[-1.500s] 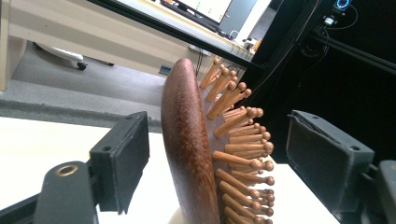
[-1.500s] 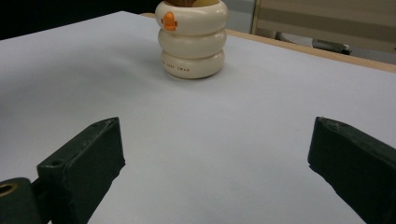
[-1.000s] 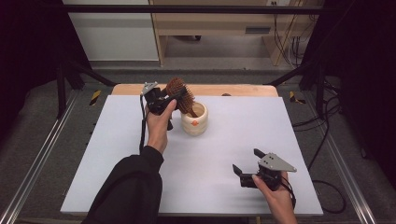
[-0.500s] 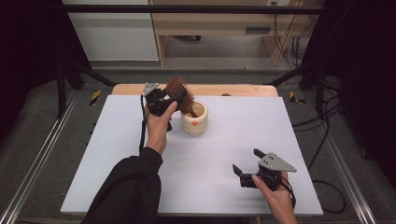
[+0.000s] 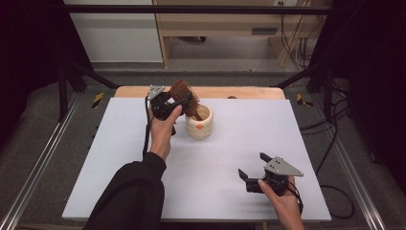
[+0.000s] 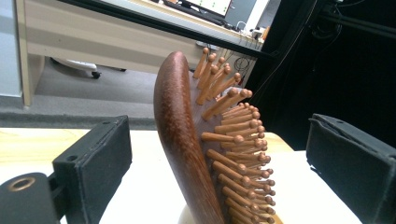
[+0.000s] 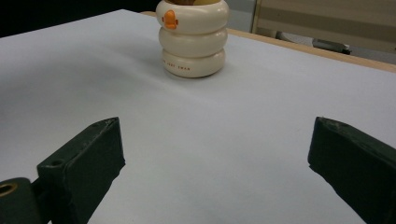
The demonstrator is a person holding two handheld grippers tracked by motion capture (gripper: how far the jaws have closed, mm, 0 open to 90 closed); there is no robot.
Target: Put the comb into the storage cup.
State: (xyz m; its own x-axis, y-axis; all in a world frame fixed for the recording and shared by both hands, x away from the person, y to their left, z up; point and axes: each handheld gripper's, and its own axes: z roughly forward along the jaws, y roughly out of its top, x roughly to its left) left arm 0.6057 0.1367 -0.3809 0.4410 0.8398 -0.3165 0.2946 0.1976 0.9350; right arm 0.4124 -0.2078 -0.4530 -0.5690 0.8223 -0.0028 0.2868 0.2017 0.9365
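Observation:
A brown wooden hairbrush (image 5: 184,96) stands handle-down in a cream ribbed cup (image 5: 200,125) at the back middle of the white table (image 5: 119,158). My left gripper (image 5: 177,104) is held up at the brush head. In the left gripper view the brush (image 6: 187,140) sits between the two jaws, which stand wide apart and do not touch it, so that gripper is open. My right gripper (image 5: 253,165) rests low near the front right of the table, open and holding nothing. It points toward the cup (image 7: 192,39), which bears a small orange mark.
The white tabletop has a wooden strip (image 5: 239,92) along its far edge. Metal frame rails (image 5: 38,163) run along both sides of the table. Cables (image 5: 330,143) lie on the floor at the right, and a desk (image 5: 225,28) stands beyond the table.

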